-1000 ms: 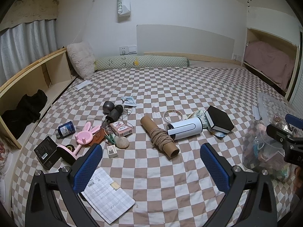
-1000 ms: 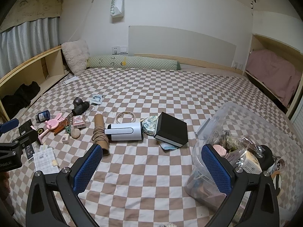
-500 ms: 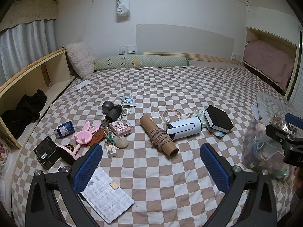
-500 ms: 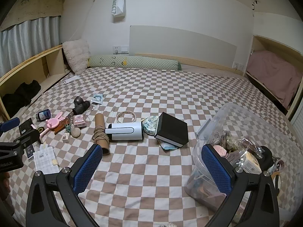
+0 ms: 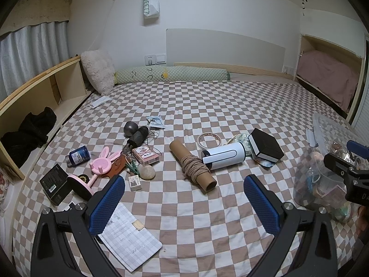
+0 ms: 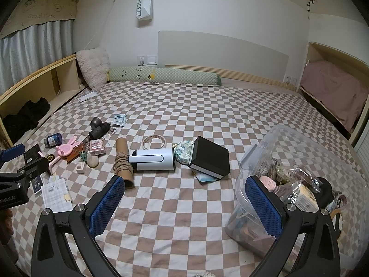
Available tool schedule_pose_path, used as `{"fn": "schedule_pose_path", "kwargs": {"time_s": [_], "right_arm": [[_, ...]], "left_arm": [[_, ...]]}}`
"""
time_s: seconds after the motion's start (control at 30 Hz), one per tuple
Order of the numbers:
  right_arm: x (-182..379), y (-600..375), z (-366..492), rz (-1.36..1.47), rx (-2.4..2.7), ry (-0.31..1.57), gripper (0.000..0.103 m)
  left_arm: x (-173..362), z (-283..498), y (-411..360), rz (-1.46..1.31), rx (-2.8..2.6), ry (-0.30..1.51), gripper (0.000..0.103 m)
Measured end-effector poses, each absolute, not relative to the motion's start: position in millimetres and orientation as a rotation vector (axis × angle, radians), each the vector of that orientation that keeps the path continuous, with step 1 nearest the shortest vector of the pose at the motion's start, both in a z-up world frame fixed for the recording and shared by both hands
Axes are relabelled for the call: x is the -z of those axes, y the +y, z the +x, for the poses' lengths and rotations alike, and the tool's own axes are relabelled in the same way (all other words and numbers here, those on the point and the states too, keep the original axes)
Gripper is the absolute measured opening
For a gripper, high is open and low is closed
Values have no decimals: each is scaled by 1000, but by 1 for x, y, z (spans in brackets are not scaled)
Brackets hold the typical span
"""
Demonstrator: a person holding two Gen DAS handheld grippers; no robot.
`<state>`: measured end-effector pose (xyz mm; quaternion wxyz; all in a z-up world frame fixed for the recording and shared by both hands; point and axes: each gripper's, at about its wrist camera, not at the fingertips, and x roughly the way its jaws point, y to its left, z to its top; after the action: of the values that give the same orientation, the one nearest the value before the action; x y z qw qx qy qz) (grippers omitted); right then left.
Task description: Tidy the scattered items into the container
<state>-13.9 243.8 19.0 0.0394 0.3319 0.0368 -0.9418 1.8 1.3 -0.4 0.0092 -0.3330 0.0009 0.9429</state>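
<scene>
Nothing has shifted on the bed (image 5: 207,106) over the past second: the left gripper (image 5: 182,198) and right gripper (image 6: 185,198) hover spread and empty, the scattered items still litter its left half and middle, and the half-filled container (image 6: 288,152) waits at its right edge, so tidying has stalled

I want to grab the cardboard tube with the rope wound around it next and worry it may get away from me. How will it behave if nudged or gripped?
The cardboard tube lies on its side on the checked bedspread, so a sideways nudge would probably roll it, though the soft cloth may slow it. Its open end looks hollow: likely light, and crushable under a hard squeeze. The rope coil may give grip, or slip along it.
</scene>
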Motion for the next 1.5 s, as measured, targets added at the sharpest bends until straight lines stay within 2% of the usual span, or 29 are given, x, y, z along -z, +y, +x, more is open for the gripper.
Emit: {"fn": "schedule_pose_path", "kwargs": {"time_s": [1.07,1.33,1.5], "right_arm": [[-19,245,-16,1036,2876,100,103],[-18,245,-16,1025,2858,34,103],[-9,230,-18,1066,2827,129,103]], "left_arm": [[-1,3,4,-1040,-2942,16,103],[1,4,-5,-1057,-2945,7,103],[6,5,-16,-1100,-2942,-19,103]]}}
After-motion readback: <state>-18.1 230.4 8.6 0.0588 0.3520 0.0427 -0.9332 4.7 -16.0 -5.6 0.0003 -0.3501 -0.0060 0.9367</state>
